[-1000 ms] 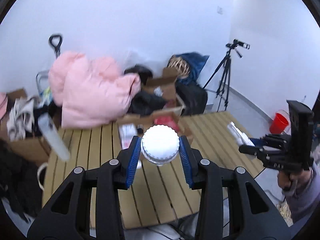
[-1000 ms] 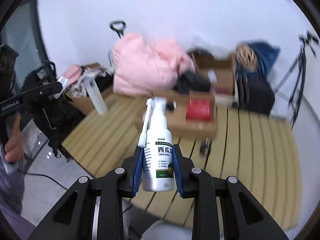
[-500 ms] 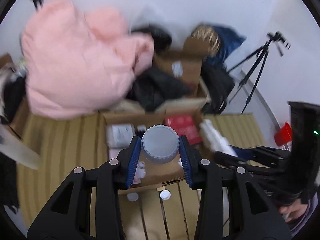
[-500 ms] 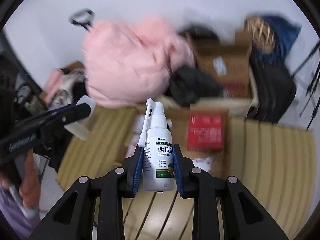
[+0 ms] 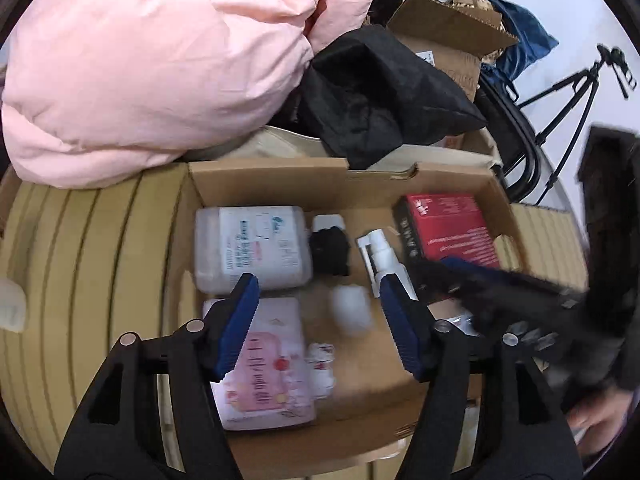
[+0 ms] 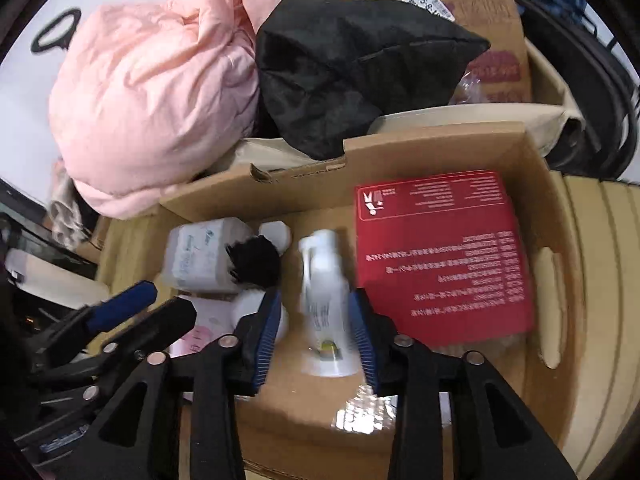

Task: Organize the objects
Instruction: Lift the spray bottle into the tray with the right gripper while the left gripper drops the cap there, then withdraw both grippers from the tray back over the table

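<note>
An open cardboard box [image 5: 280,178] [image 6: 440,144] lies on the slatted table. My left gripper [image 5: 316,300] is open over it, and a white capped bottle [image 5: 350,310], blurred, sits between and below its jaws. My right gripper [image 6: 316,312] has its jaws apart around a white spray bottle [image 6: 324,300] that looks blurred and loose; it also shows in the left wrist view [image 5: 384,264]. In the box lie a clear rectangular jug [image 5: 252,248], a pink pack [image 5: 264,372], a black item [image 5: 330,250] and a red box [image 6: 440,252].
A pink duvet [image 5: 152,64] and a black bag [image 5: 380,88] are piled behind the box, with more cardboard boxes [image 6: 480,20]. A tripod [image 5: 576,80] stands at the far right. The slatted table [image 5: 80,264] extends left of the box.
Both grippers moved forward and down over the box. The left gripper opened and let go of the white capped bottle. The right gripper's jaws parted around the spray bottle.
</note>
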A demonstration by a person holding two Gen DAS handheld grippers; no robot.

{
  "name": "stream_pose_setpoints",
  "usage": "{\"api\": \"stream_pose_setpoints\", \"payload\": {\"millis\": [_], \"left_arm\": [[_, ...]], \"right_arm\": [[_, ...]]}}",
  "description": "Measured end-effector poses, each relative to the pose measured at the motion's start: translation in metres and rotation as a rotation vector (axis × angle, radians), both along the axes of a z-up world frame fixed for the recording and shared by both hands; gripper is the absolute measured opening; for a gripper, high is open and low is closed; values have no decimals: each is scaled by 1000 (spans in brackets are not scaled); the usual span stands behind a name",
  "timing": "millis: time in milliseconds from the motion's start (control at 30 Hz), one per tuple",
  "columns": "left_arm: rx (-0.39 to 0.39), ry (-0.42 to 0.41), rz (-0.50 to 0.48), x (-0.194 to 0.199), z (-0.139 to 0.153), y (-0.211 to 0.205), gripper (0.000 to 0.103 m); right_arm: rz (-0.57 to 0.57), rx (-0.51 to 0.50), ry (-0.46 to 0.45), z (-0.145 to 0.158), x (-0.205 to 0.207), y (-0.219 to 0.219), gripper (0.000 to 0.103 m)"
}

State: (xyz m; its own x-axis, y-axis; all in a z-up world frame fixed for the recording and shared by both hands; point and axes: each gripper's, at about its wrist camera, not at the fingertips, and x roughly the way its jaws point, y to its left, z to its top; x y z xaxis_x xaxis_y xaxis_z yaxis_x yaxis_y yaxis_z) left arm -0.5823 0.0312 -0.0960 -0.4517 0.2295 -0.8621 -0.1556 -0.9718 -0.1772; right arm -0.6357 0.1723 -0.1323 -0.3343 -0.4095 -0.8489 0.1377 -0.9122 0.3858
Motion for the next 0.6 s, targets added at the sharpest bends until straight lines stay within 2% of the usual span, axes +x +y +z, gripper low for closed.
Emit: {"api": "stream_pose_setpoints", "payload": {"millis": [33, 67, 100, 200, 267, 300, 367, 500, 600], "left_arm": [[-10, 7, -3, 1, 4, -2, 60], [-23, 15, -3, 4, 8, -4, 60], [-30, 26, -4, 8, 15, -5, 61], [-49, 83, 12, 38, 42, -17, 64], [-83, 130, 29, 73, 65, -24, 74], [-81, 148, 28, 86, 72, -27, 80], [-74, 189, 24, 125, 90, -34, 84], [-40, 167, 40, 194, 109, -48, 88], [13, 161, 55, 243, 123, -58, 91]], "right_arm": [[-5, -8, 14, 4, 1, 3, 53], [-11, -9, 42, 12, 4, 6, 72], [-15, -13, 72, 23, 8, 11, 84], [-24, -4, 145, 62, 31, 21, 83], [-34, 6, 203, 89, 59, 31, 84], [-46, 31, 230, 103, 76, 35, 84], [-96, 91, 264, 139, 124, 47, 84], [-176, 103, 262, 193, 211, 55, 84], [-195, 120, 192, 218, 268, 52, 84]]}}
